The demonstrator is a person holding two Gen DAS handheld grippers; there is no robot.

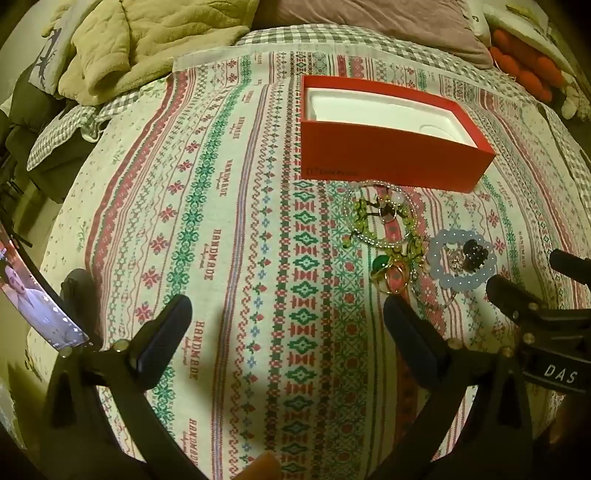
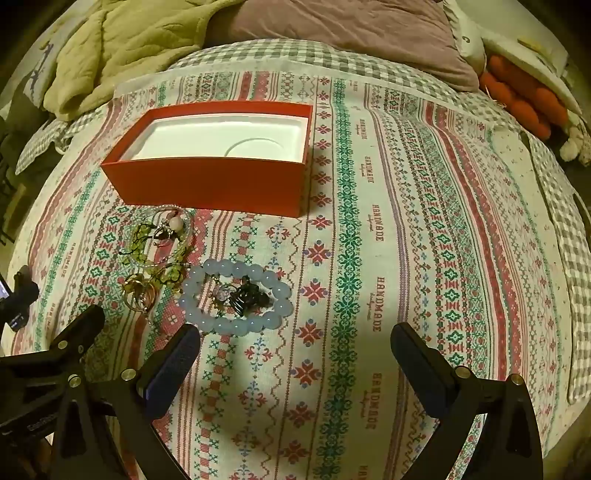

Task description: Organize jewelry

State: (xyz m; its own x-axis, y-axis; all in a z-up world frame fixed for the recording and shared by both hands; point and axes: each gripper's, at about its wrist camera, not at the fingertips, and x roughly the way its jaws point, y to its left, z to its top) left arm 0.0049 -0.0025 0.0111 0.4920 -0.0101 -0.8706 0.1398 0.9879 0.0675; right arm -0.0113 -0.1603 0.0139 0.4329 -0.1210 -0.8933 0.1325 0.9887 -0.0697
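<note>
An open red box (image 1: 388, 158) with a white insert sits on the patterned cloth; it also shows in the right wrist view (image 2: 207, 181). In front of it lies a jewelry pile: a pale blue bead bracelet (image 1: 439, 273) (image 2: 275, 290) around a dark piece (image 2: 245, 297), a green bead strand (image 1: 369, 218) (image 2: 142, 236), a thin beaded ring (image 1: 347, 206), and gold rings (image 1: 391, 277) (image 2: 138, 293). My left gripper (image 1: 288, 314) is open and empty, left of the pile. My right gripper (image 2: 295, 345) is open and empty, its left finger (image 2: 173, 365) just below the blue bracelet.
A patterned "HANDMADE" cloth (image 2: 369, 258) covers the bed. A yellow-green blanket (image 1: 147, 44) and a mauve pillow (image 2: 351, 29) lie at the back, an orange plush (image 2: 524, 99) at the far right. A lit phone (image 1: 33, 295) stands at the left.
</note>
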